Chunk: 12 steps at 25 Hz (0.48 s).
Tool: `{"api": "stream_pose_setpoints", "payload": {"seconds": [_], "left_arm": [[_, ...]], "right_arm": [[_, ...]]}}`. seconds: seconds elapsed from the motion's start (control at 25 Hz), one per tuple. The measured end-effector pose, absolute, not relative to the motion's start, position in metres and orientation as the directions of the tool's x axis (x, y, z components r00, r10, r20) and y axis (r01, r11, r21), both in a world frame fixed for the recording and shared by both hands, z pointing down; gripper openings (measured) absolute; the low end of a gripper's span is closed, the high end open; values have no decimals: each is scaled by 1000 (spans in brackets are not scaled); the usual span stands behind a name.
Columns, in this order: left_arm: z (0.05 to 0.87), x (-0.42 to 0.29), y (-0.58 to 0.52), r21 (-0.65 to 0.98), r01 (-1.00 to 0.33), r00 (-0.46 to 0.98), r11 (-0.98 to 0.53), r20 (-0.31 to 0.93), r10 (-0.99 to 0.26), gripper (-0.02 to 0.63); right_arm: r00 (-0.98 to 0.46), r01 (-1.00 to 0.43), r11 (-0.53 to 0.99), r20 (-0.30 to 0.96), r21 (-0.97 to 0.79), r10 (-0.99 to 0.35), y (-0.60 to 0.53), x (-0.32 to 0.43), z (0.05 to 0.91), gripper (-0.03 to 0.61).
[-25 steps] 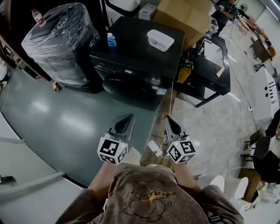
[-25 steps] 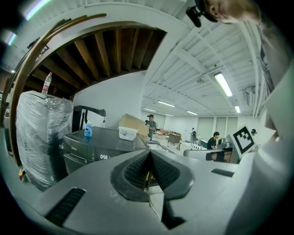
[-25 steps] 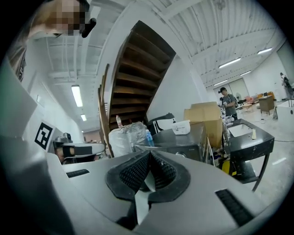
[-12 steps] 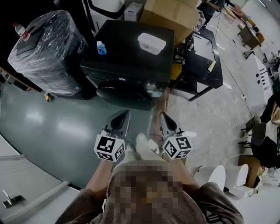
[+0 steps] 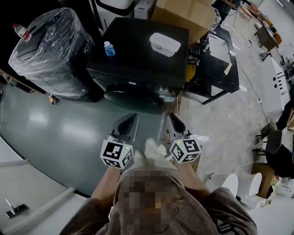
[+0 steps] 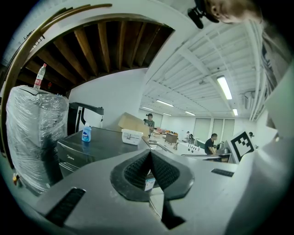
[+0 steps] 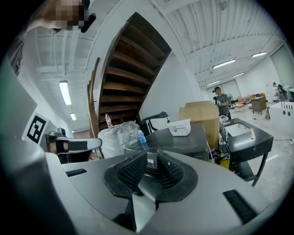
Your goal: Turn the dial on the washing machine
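The black washing machine (image 5: 142, 46) stands ahead on the floor. Its round silver dial (image 5: 163, 88) is at the right of the front panel, beside a lit display. My left gripper (image 5: 131, 120) and right gripper (image 5: 172, 118) are held side by side, short of the machine's front and touching nothing. In the left gripper view the pads meet at their tips, so the left gripper (image 6: 149, 153) is shut and empty. The right gripper (image 7: 151, 160) is opening: a narrow gap shows between its pads, with nothing in it and the machine's display seen far beyond.
A blue bottle (image 5: 109, 48) and a white container (image 5: 165, 44) sit on the machine's top. A plastic-wrapped bundle (image 5: 50, 50) stands to its left, a cardboard box (image 5: 183, 13) behind it, and a black table (image 5: 220, 59) to its right. White chairs (image 5: 229, 188) stand at the lower right.
The head view has shifted slightly. Both grippers stay side by side in front of the person, a little nearer to the machine's front than a second ago.
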State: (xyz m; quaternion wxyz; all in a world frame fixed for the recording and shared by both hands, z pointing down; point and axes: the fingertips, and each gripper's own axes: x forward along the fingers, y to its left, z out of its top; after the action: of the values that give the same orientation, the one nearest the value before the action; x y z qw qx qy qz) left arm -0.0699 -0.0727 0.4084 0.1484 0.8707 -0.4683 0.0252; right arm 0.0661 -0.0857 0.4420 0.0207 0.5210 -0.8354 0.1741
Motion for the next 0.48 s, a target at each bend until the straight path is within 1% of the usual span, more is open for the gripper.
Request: {"api": "stream_pose_setpoints", "payload": {"seconds": [0.04,0.12,0.2,0.24,0.32,0.48], "left_arm": [[409,-71,-75,235,-823,560,-517,183,-808,-8],[411,-72,-78,237,-823,559,-515,184,-809,-8],[413,-72,-81,242,-824,557,-512,184,-810,-8],[414,-72,-83,245,-824,557,-511,185,-810,-8],[417,-72,-85,248,-823,558,-511,189,-808,-8],[425,-70,-92,257,-820,563,-511,198,-803,-8]], "right_arm": [[-457,-878,397,221,-269,-861,-88,65,444,58],[-455,-880,394,237,-265,-858,-92,63,450,109],[-444,-888,379,264,-261,-856,-98,64,457,187],[-435,-893,370,279,-257,-856,-101,65,462,211],[-416,-904,352,306,-245,-856,-108,64,472,228],[-392,-916,329,344,-228,-853,-128,63,493,235]]}}
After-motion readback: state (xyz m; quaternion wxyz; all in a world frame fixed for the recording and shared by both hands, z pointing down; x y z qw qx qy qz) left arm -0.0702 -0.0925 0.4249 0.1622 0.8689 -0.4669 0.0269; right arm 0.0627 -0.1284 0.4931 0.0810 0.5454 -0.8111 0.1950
